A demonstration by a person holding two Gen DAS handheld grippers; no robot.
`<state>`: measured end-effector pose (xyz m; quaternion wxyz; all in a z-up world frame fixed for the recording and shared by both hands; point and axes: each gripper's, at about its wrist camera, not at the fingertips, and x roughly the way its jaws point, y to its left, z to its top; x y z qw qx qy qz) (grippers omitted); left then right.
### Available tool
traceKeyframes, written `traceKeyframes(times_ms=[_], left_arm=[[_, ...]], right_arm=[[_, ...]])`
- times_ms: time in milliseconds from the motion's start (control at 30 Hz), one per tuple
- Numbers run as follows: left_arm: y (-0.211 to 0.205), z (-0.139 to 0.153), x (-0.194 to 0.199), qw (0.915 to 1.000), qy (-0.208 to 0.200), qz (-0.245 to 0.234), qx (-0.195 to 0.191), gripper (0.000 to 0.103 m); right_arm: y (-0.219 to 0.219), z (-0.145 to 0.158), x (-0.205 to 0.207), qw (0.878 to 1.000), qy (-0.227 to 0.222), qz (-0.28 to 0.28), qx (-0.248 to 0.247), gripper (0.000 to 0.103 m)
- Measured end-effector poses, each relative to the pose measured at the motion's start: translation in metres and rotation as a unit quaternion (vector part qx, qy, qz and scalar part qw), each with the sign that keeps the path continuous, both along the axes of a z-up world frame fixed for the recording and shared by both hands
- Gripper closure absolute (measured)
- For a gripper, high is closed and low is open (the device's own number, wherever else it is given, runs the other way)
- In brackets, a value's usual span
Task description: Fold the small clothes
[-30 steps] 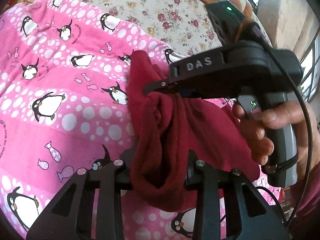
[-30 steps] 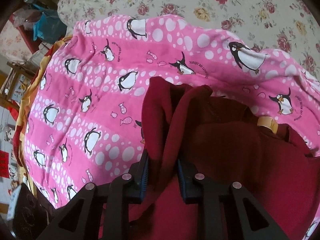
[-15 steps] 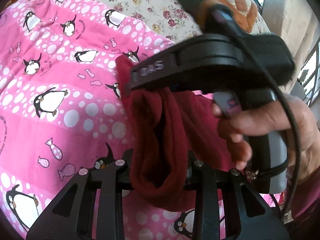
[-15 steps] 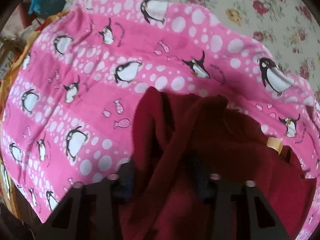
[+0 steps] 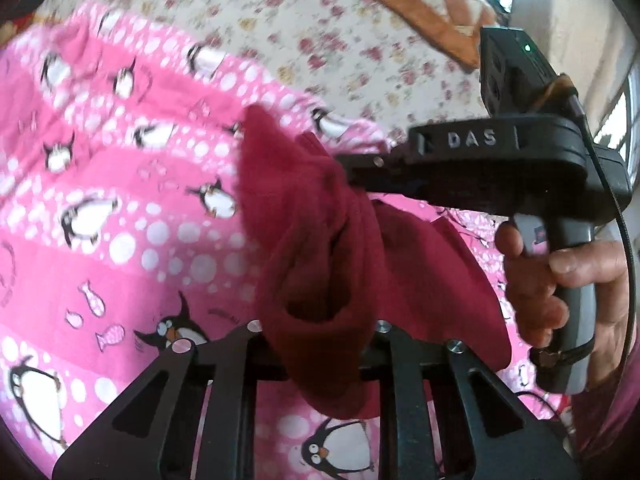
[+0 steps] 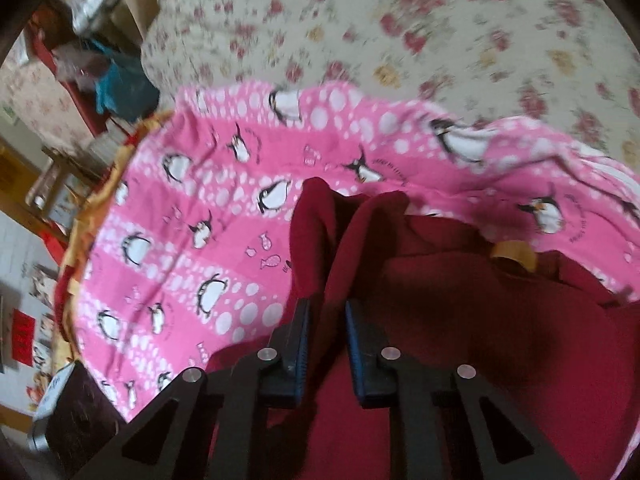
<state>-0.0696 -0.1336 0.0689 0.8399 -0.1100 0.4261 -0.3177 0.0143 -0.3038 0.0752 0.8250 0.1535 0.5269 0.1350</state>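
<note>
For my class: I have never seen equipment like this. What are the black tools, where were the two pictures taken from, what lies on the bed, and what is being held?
A person holds two hand-operated grippers, each carrying a camera that looks along its fingers. One picture is from the left gripper, the other from the right gripper. A pink penguin blanket lies over a flowered bedspread. Both grippers have just been closing on a dark red garment, and both now pinch it. In the left view a hand holds the right gripper's handle.

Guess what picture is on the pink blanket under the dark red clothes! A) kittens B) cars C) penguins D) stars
C: the pink blanket lying under the dark red garment is printed with black-and-white penguins, little fish and white dots.
</note>
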Motion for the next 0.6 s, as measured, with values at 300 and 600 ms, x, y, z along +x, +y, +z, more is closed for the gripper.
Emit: traceKeyframes(times_ms=[300, 600], left_arm=[[-0.011, 0.006, -0.018, 0.9998, -0.016, -0.003, 0.006, 0.088], [-0.009, -0.001, -0.012, 0.9998, -0.011, -0.012, 0.007, 0.088]], right_arm=[[-0.004, 0.023, -0.017, 1.0, -0.014, -0.008, 0.019, 0.031], [0.047, -0.032, 0.044, 0.994, 0.08, 0.042, -0.057, 0.039]])
